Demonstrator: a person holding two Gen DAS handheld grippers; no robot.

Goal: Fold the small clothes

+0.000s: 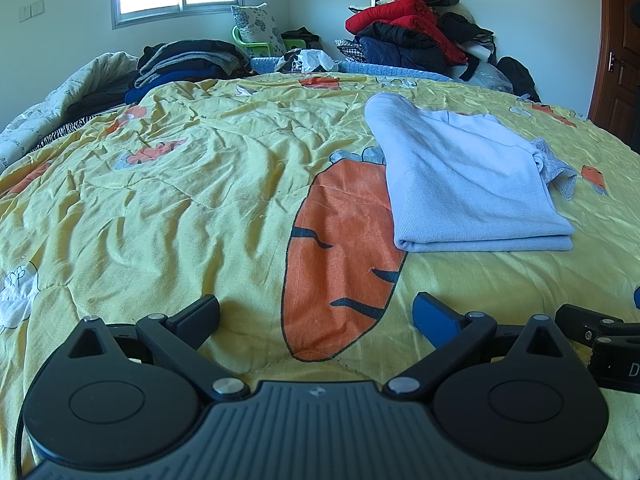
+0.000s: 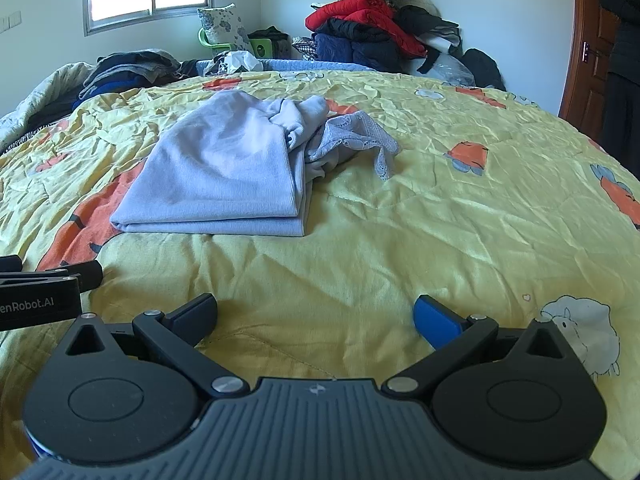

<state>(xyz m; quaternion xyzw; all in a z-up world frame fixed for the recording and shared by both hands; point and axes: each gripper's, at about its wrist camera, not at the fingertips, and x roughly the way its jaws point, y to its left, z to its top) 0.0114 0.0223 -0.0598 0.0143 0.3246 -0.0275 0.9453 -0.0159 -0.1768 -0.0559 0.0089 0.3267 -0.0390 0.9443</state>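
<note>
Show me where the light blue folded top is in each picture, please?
Left wrist view: the light blue folded top lies right of centre on the yellow quilt, partly over the big carrot print.
Right wrist view: the same top lies left of centre, its lace trim to its right.
Shared landmark: the red jacket on the clothes pile against the far wall.

Each gripper (image 1: 316, 316) (image 2: 316, 316) is built in black plastic, with one black finger (image 1: 198, 314) and one blue-padded finger (image 1: 434, 318). Silver screws mark the linkage pivots above round black discs and a ribbed grey housing. White lettering is seen on the left gripper's side.
</note>
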